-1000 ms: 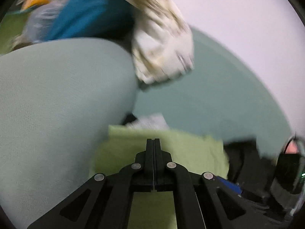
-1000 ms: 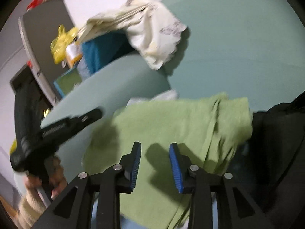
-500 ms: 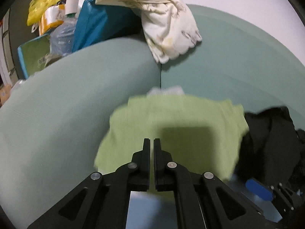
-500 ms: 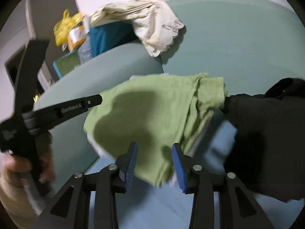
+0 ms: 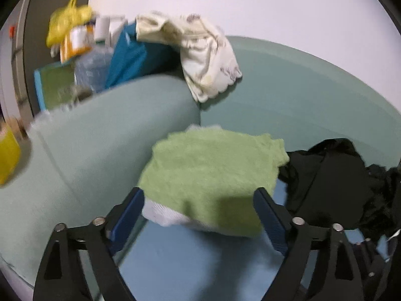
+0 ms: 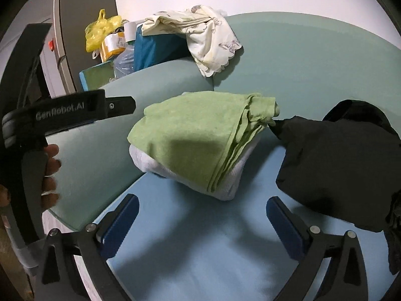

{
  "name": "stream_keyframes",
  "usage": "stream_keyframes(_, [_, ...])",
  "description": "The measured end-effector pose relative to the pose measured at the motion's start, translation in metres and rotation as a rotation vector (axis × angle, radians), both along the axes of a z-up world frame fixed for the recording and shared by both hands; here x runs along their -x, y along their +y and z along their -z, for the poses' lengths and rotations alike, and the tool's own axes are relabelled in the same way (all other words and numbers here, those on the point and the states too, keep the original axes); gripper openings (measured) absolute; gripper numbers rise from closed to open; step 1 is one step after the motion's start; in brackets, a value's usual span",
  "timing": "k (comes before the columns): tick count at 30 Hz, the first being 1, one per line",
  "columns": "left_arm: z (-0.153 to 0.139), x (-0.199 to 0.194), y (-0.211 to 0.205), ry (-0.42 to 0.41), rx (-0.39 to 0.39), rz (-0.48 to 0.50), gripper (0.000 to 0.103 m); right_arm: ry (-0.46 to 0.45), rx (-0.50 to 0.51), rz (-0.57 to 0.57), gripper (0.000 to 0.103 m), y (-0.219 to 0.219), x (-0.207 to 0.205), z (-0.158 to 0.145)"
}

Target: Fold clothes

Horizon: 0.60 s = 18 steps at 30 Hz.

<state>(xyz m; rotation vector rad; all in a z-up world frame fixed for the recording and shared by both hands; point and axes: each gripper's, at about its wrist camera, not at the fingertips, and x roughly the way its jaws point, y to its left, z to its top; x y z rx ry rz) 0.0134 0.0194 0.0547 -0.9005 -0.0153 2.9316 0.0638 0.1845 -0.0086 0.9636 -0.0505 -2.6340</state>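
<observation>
Our left gripper (image 5: pixel 198 215) is opening, its blue-padded fingers (image 5: pixel 127 217) spread wide with nothing pinched; in the left wrist view the near edge of the folded green garment (image 5: pixel 213 175) shows between the tips, but the pads stand clear of the cloth. Our right gripper (image 6: pixel 200 220) is opening too, fingers (image 6: pixel 120 225) splayed apart over bare light-blue sheet (image 6: pixel 200 245), short of the pile and touching nothing.

The green garment lies folded flat on top of a folded white towel (image 6: pixel 233 178), the two stacked on the sheet against the pale-green sofa arm (image 6: pixel 100 150). Touching the stack's right corner sits a crumpled black garment (image 6: pixel 338 160), unfolded.

In the right wrist view a hand (image 6: pixel 48 170) grips the black handle of the left gripper (image 6: pixel 75 113) at the frame's left, beside the sofa arm.

A cream printed cloth (image 6: pixel 210 40) hangs over the sofa's corner and a teal box (image 6: pixel 155 47). Behind the arm stand a yellow plastic bag (image 6: pixel 100 30), a clear water bottle (image 6: pixel 125 60) and a white roll (image 6: pixel 130 30); what the bag and the box hold we cannot tell.
</observation>
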Motion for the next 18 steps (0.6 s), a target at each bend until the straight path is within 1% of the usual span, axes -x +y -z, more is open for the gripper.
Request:
stream_keyframes(2, [-0.001, 0.001, -0.002, 0.017, -0.003, -0.006, 0.103, -0.002, -0.007, 0.011, 0.103, -0.001, 0.003, -0.003])
stream_keyframes(4, [0.000, 0.005, -0.008, 0.007, -0.036, -0.006, 0.103, -0.004, -0.019, 0.022, 0.103, -0.002, 0.007, -0.003])
stream_keyframes(6, [0.001, 0.010, -0.012, 0.001, -0.050, -0.010, 0.103, -0.010, -0.017, 0.025, 0.103, -0.002, 0.011, -0.001])
stream_keyframes(11, [0.010, 0.021, -0.013, -0.035, -0.023, -0.035, 0.103, -0.022, -0.030, 0.027, 0.103, -0.002, 0.020, 0.005])
stream_keyframes(18, [0.018, 0.027, -0.007, -0.036, 0.016, -0.042, 0.103, -0.028, -0.025, 0.032, 0.103, -0.001, 0.028, 0.010])
